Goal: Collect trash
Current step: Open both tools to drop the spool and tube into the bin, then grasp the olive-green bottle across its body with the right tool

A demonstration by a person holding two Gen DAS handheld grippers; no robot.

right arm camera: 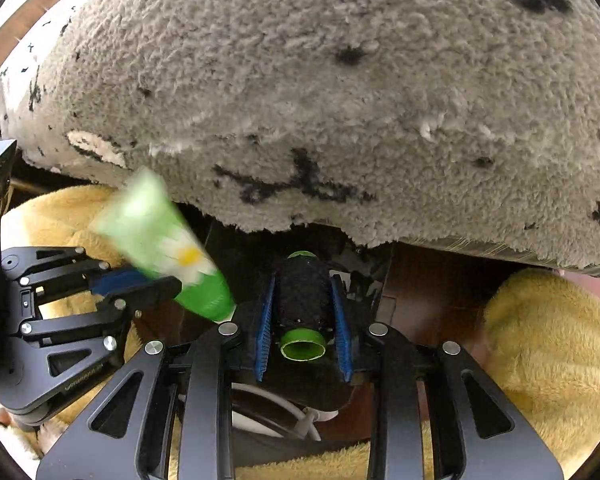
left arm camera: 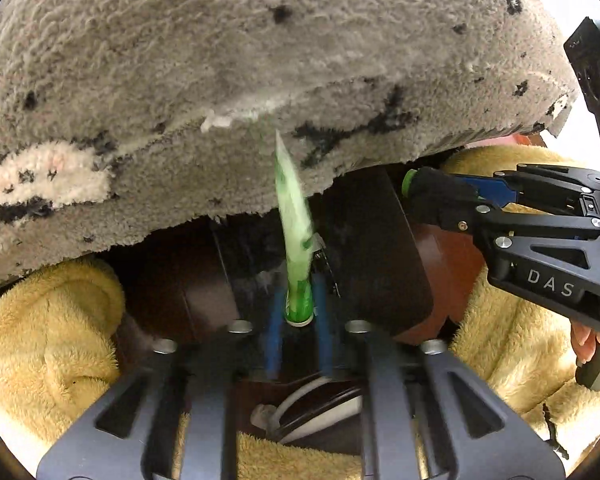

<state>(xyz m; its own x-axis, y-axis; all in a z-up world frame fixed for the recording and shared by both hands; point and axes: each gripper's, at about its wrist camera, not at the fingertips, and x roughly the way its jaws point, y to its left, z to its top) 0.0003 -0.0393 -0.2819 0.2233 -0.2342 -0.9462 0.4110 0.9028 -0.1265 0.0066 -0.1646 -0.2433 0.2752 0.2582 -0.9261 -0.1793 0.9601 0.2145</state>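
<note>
My left gripper (left arm camera: 298, 304) is shut on a green tube with a daisy print (left arm camera: 294, 216), cap end between the pads, flat end pointing up at the rug. The tube also shows at the left of the right wrist view (right arm camera: 168, 244), held by the left gripper (right arm camera: 172, 292). My right gripper (right arm camera: 304, 300) is shut on a black roll with a green core (right arm camera: 303, 292). It also shows in the left wrist view (left arm camera: 436, 196), in the right gripper (left arm camera: 456, 200) at right.
A grey shaggy rug with black marks (left arm camera: 260, 60) hangs over the top of both views (right arm camera: 340, 100). Yellow fluffy fabric (left arm camera: 40, 340) lies on both sides. A dark brown wooden piece (left arm camera: 380, 248) and white cables (right arm camera: 268, 408) sit below.
</note>
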